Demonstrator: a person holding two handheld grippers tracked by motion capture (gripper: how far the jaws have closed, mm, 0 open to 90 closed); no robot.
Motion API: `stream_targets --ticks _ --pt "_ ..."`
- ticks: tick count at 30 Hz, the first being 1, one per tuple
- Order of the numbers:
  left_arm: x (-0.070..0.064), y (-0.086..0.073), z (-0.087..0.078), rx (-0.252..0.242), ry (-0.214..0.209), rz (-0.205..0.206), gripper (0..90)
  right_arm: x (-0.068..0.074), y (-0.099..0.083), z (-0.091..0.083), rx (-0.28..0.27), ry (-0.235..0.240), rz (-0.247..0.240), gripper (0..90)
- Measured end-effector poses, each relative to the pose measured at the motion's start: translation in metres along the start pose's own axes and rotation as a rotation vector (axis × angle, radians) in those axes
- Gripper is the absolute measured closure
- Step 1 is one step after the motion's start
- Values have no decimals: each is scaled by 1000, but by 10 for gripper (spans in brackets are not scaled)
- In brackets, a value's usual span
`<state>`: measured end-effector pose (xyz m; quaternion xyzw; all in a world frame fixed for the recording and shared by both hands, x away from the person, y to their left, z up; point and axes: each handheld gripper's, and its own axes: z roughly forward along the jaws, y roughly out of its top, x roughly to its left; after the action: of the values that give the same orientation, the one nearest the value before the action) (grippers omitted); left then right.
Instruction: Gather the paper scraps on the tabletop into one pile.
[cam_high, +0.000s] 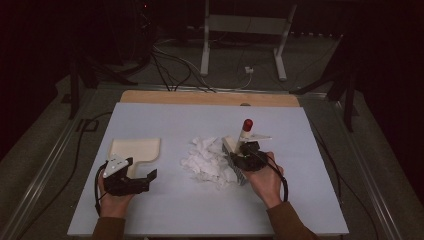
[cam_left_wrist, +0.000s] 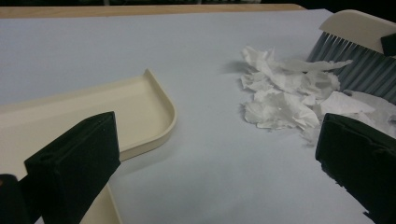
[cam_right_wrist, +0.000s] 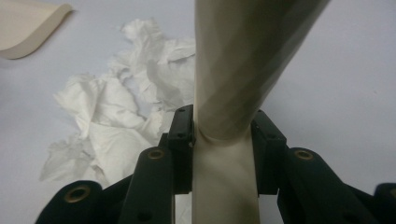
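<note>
A pile of torn white paper scraps (cam_high: 207, 161) (cam_left_wrist: 285, 95) (cam_right_wrist: 116, 116) lies mid-table. My right gripper (cam_high: 247, 157) (cam_right_wrist: 223, 140) is shut on the cream handle of a small brush (cam_high: 239, 142) (cam_right_wrist: 233, 70) with a red tip, its grey bristles (cam_left_wrist: 357, 65) resting against the pile's right side. A cream dustpan (cam_high: 136, 150) (cam_left_wrist: 93, 116) (cam_right_wrist: 28, 23) lies flat left of the pile. My left gripper (cam_high: 134, 175) (cam_left_wrist: 219, 168) stands open just in front of the dustpan, one jaw over its handle, nothing between the jaws.
The work surface is a pale blue-grey sheet (cam_high: 165, 205) on a wooden table (cam_high: 200, 97). Cables and a white metal stand (cam_high: 240, 35) lie on the floor beyond the far edge.
</note>
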<state>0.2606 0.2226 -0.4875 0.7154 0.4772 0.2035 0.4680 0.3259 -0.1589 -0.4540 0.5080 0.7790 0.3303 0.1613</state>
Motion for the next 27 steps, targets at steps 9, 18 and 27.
stream_targets --ticks 9,18,27 --pt "0 0 0 1 -1 -1 8 -14 7 -12 -49 -42 5 674" --pt "-1 0 1 6 -1 3 7 -26 21 -38 -122 -34 46 674" --pt "0 -1 1 6 1 3 7 3 25 -36 -120 88 35 674"
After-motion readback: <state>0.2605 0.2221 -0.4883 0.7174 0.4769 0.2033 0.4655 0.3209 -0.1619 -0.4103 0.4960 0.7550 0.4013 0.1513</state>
